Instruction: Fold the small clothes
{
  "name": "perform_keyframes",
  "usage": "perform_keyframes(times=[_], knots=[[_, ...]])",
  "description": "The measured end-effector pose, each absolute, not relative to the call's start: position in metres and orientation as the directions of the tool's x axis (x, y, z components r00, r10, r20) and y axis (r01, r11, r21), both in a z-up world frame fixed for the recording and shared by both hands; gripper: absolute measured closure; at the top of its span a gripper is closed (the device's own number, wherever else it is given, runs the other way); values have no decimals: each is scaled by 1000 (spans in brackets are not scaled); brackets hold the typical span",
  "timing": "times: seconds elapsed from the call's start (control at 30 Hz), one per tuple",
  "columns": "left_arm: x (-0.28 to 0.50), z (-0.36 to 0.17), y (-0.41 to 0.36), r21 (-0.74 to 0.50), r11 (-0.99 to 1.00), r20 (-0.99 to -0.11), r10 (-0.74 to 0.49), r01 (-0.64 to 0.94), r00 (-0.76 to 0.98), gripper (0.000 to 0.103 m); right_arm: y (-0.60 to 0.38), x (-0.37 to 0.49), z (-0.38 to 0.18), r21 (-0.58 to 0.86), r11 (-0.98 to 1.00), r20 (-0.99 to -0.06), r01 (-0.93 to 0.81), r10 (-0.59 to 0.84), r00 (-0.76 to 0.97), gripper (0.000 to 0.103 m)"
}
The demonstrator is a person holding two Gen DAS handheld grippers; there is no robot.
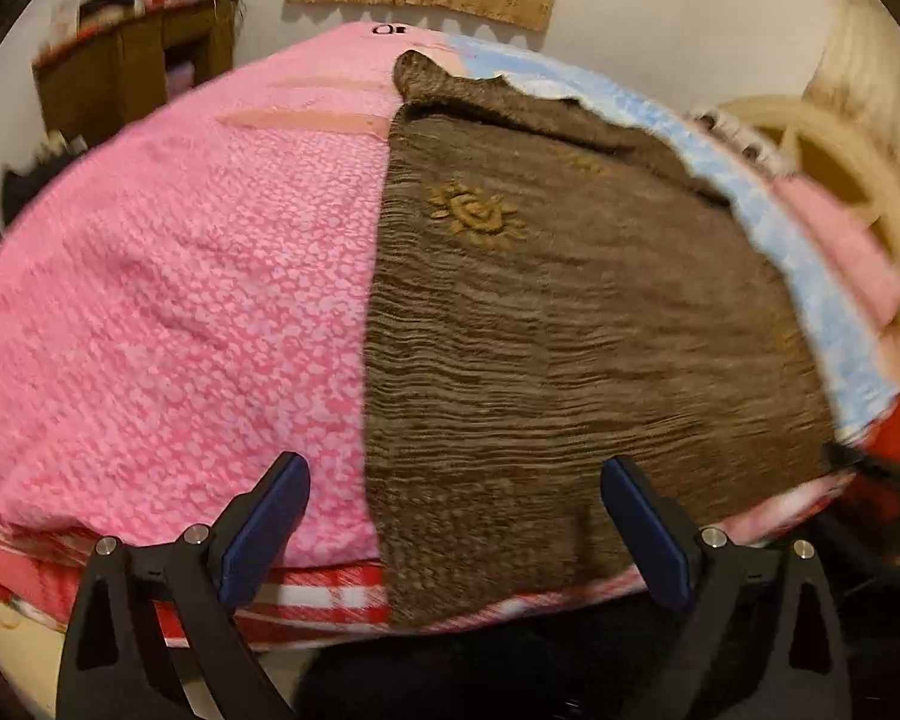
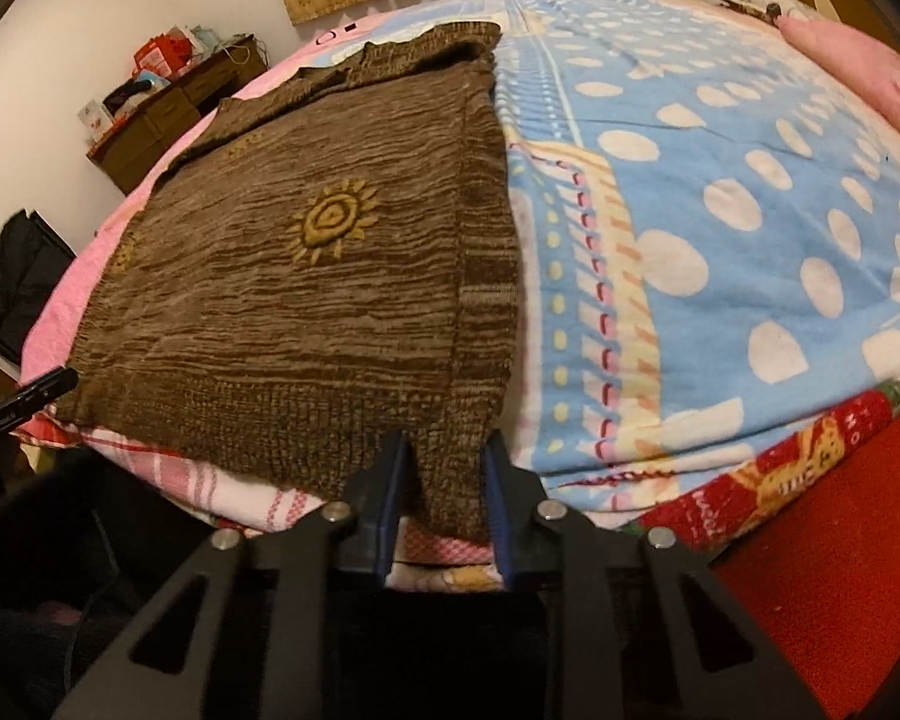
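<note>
A brown knitted sweater (image 1: 570,324) with yellow sun motifs lies flat on the bed, its hem at the near edge. My left gripper (image 1: 455,468) hovers open over the hem's left corner, one blue pad above the pink blanket (image 1: 180,300) and the other above the knit, touching nothing. In the right wrist view the sweater (image 2: 306,276) has its right side folded in as a narrow strip. My right gripper (image 2: 447,450) is shut on the bottom end of that strip at the bed's edge, with brown knit filling the gap between its blue pads.
A blue spotted blanket (image 2: 720,210) covers the bed to the sweater's right, with a pink pillow (image 2: 858,72) behind it. A brown cabinet (image 1: 132,72) with clutter on top stands against the far wall. A cream headboard (image 1: 858,192) curves at the right. Red cloth (image 2: 810,540) hangs below the bed's edge.
</note>
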State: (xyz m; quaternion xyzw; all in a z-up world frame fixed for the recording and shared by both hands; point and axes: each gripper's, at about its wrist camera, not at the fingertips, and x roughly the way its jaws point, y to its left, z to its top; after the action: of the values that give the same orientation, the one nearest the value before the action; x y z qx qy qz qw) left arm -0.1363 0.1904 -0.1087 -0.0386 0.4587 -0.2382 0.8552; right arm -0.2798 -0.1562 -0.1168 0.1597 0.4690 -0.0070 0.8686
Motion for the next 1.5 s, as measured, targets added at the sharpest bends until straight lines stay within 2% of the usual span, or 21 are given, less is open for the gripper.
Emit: perform_keyframes(times=[0.07,0.17,0.3,0.33,0.4,0.47,0.5,0.53,0.6,0.7,0.77,1.03,1.23,1.33,1.37,1.4,1.47,1.5], knots=[[-136,-107,192,-331,862,-759,-485,384,435,8,-156,-281,-115,294,944,-807,148,162,568,75],[-138,-108,187,-292,873,-776,-455,391,437,9,-155,-281,-115,336,932,-794,134,204,572,71],[-143,-110,178,-251,879,-788,-429,406,442,9,-153,-279,-118,364,921,-783,137,223,580,60],[-142,-110,174,-261,869,-787,-444,421,428,12,-152,-278,-118,366,921,-782,136,224,581,57],[-143,-109,167,-283,854,-786,-468,438,404,44,-148,-277,-118,361,923,-782,133,222,583,54],[-140,-111,163,-244,872,-806,-425,424,412,56,-145,-275,-117,352,927,-784,130,217,582,54],[-139,-112,164,-245,875,-806,-423,419,413,60,-144,-275,-116,347,929,-786,130,212,580,58],[-136,-113,168,-262,873,-802,-434,413,410,62,-145,-275,-117,336,932,-790,135,200,580,71],[-130,-113,179,-322,869,-792,-465,375,396,72,-147,-274,-117,306,940,-801,153,168,575,88],[-125,-114,191,-389,855,-780,-504,342,371,75,-154,-276,-116,354,922,-787,155,204,582,90],[-126,-111,190,-367,862,-789,-488,351,373,76,-152,-276,-114,334,932,-790,144,193,582,91],[-126,-93,196,-307,883,-780,-447,356,437,76,-150,-284,-84,343,935,-713,96,192,674,92],[-121,-109,208,-350,888,-801,-448,297,396,75,-157,-284,-94,329,932,-743,150,157,651,93],[-124,-108,209,-354,878,-799,-463,322,385,66,-161,-284,-98,333,929,-754,164,158,637,93],[-125,-108,209,-368,868,-790,-481,333,380,58,-161,-284,-98,339,927,-753,162,164,638,92],[-125,-108,207,-388,855,-780,-503,343,372,41,-161,-284,-98,344,925,-749,158,169,640,89],[-126,-109,199,-444,815,-749,-565,372,345,20,-161,-285,-98,345,925,-747,162,166,644,87],[-128,-109,196,-443,815,-748,-566,374,347,18,-163,-285,-98,349,922,-747,167,166,643,81]])
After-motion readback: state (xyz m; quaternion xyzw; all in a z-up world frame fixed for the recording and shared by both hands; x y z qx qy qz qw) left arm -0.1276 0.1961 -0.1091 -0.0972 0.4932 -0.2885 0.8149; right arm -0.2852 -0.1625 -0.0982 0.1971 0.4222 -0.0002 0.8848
